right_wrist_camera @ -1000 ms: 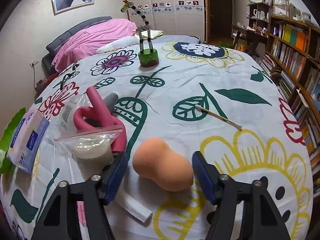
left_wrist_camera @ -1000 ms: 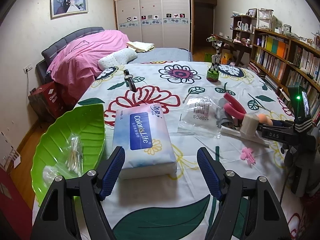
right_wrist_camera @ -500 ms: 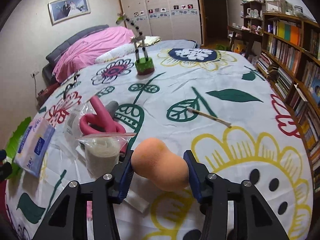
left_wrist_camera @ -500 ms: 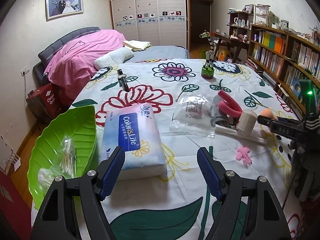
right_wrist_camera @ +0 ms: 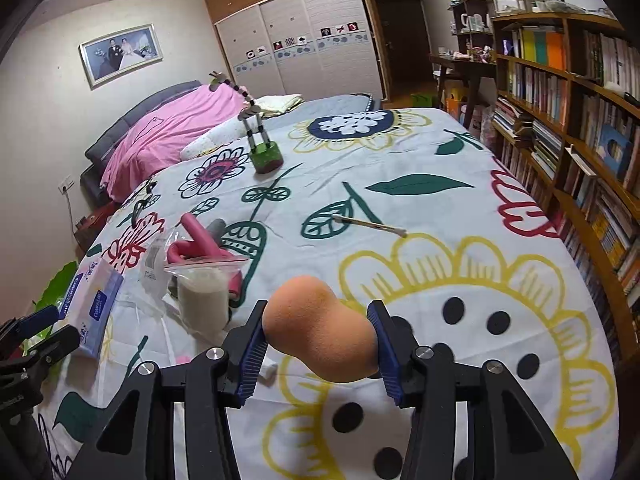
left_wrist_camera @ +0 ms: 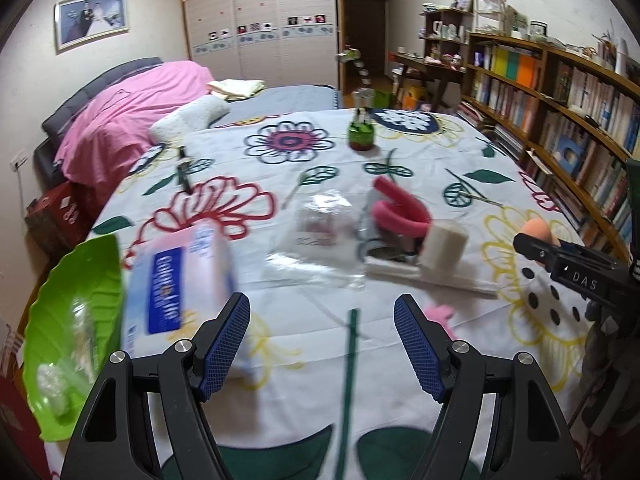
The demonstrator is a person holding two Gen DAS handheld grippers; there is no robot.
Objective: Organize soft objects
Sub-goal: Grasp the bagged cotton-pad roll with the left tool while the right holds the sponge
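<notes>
My right gripper (right_wrist_camera: pixel 320 350) is shut on an orange makeup sponge (right_wrist_camera: pixel 316 332) and holds it above the flowered sheet; the sponge (left_wrist_camera: pixel 538 230) also shows in the left wrist view, at the right. My left gripper (left_wrist_camera: pixel 322 346) is open and empty above the sheet. A tissue pack (left_wrist_camera: pixel 180 280) lies just left of it, beside a green leaf-shaped tray (left_wrist_camera: pixel 76 292) with cotton swabs in it. A bag of cotton pads (left_wrist_camera: pixel 320 232), a pink foam roller (left_wrist_camera: pixel 400 212) and a bagged white roll (left_wrist_camera: pixel 444 248) lie ahead.
A small pink piece (left_wrist_camera: pixel 438 316) lies near my left gripper's right finger. A thin brush (right_wrist_camera: pixel 370 225) lies on the sheet. A zebra toy on a green base (right_wrist_camera: pixel 264 156) stands further back. Bookshelves (right_wrist_camera: pixel 580 140) line the right side; pink bedding (left_wrist_camera: pixel 132 128) lies at the back left.
My right gripper has closed on the orange sponge and lifted it off the sheet. My left gripper has moved right, so the tissue pack and tray sit further left.
</notes>
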